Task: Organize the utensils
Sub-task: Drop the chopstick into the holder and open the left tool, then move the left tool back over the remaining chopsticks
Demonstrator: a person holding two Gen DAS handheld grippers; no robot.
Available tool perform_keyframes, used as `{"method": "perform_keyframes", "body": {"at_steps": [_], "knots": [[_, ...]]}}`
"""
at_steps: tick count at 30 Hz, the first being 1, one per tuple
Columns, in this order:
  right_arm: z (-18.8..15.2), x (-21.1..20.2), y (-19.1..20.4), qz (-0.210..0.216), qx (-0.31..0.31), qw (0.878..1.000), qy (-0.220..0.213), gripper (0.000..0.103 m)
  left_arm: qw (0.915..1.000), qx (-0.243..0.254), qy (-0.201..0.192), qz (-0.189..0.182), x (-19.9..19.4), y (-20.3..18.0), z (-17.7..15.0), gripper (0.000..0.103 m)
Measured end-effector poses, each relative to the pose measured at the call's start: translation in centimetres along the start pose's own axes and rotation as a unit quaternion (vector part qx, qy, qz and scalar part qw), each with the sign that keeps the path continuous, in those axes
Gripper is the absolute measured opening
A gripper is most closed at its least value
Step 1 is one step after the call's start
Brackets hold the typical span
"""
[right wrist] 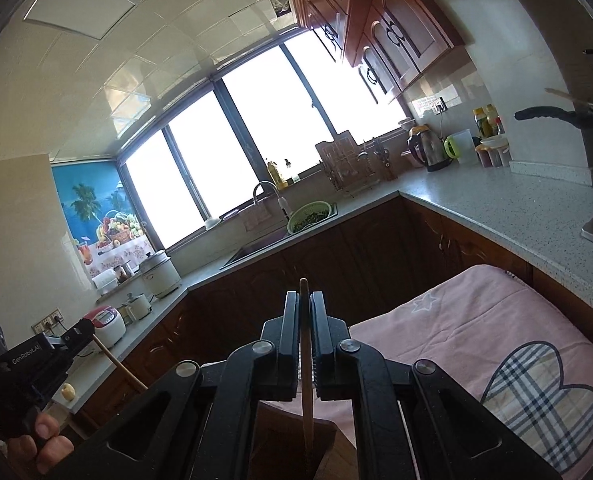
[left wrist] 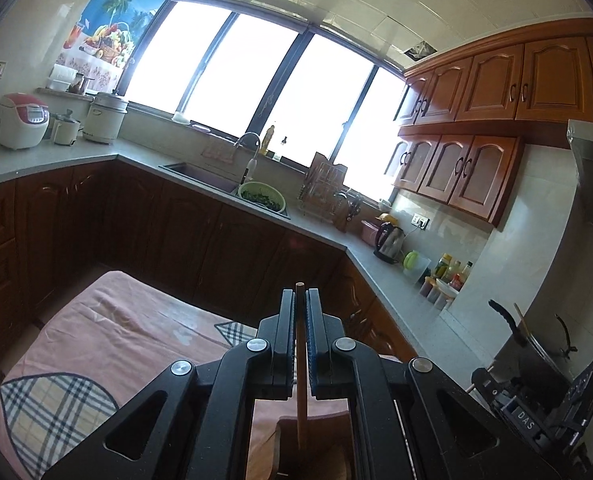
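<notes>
a home kitchen; sink, wooden cabinets, rice cooker, kettle

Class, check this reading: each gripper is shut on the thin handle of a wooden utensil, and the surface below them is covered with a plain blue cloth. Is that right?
One detail is wrong. The cloth is pink with plaid patches, as both wrist views show. The rest stands: the left gripper and right gripper are each shut on a wooden utensil handle.

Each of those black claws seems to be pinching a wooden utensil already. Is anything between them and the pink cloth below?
Nothing visible. The left gripper is shut on a wooden utensil, and the right gripper on its own wooden utensil. The pink cloth lies bare beneath and ahead of both. Where the utensils must go isn't shown.
</notes>
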State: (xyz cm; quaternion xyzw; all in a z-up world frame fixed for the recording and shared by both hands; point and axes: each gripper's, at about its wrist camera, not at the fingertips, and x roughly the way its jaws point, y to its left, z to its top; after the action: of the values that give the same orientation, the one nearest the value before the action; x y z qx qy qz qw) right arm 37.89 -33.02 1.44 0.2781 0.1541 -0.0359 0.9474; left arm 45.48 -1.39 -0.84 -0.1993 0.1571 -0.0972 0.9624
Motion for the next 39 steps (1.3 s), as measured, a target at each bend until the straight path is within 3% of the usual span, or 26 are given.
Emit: {"method": "perform_keyframes", "body": {"at_steps": [4,11,17,18,20,23,25,26,27,29,32,35,39], "knots": [[-1.6,0.7,-0.8,-0.001,0.012,1.0,0.0,0.005,0.9998,-0.008,0.015,0.006,2.9,-0.1,-1.8,0.003],[-3.0,1.4,-1.5,-0.004,0.018,1.0,0.008,0.005,0.9996,0.003,0.025,0.009,5.7,-1.4,-1.5,0.003],[-2.7,1.6,-1.5,-0.005,0.018,1.0,0.017,0.006,0.9994,0.016,0.03,0.002,4.4,-1.3,0.0,0.004],[-2.7,1.8,-1.5,-0.005,0.019,1.0,0.023,0.01,0.9993,0.017,0.032,0.004,4.7,-1.4,0.1,0.004],[-2.8,2.0,-1.6,-0.003,0.024,0.999,0.03,0.01,0.9992,0.015,0.038,0.002,2.2,0.3,0.5,0.003],[-2.7,1.9,-1.6,-0.002,0.029,0.999,0.037,0.014,0.9988,0.013,0.046,0.001,1.8,0.8,1.2,0.006],[-2.7,1.9,-1.7,-0.002,0.033,0.998,0.044,0.029,0.9988,0.013,0.048,0.001,1.3,1.0,1.7,0.019],[-2.7,1.8,-1.7,-0.001,0.035,0.998,0.045,0.045,0.9989,0.012,0.046,0.003,0.9,1.0,1.7,0.024],[-2.6,1.5,-1.7,0.0,0.036,0.998,0.044,0.054,0.999,0.013,0.044,0.005,0.6,0.9,1.7,0.031],[-2.5,1.0,-1.7,-0.002,0.033,0.999,0.041,0.056,0.9989,0.015,0.044,0.007,0.4,0.9,1.9,0.033],[-2.3,0.3,-1.9,-0.002,0.041,0.998,0.044,0.065,0.9984,0.01,0.055,0.006,0.0,1.0,2.0,0.051],[-2.2,-0.9,-2.3,0.003,0.053,0.998,0.045,0.077,0.9983,0.007,0.057,0.013,-1.7,1.3,1.9,0.076],[-2.5,-3.3,-2.5,0.011,0.059,0.997,0.047,0.088,0.9967,0.008,0.074,0.031,-4.4,1.7,1.5,0.086]]}}
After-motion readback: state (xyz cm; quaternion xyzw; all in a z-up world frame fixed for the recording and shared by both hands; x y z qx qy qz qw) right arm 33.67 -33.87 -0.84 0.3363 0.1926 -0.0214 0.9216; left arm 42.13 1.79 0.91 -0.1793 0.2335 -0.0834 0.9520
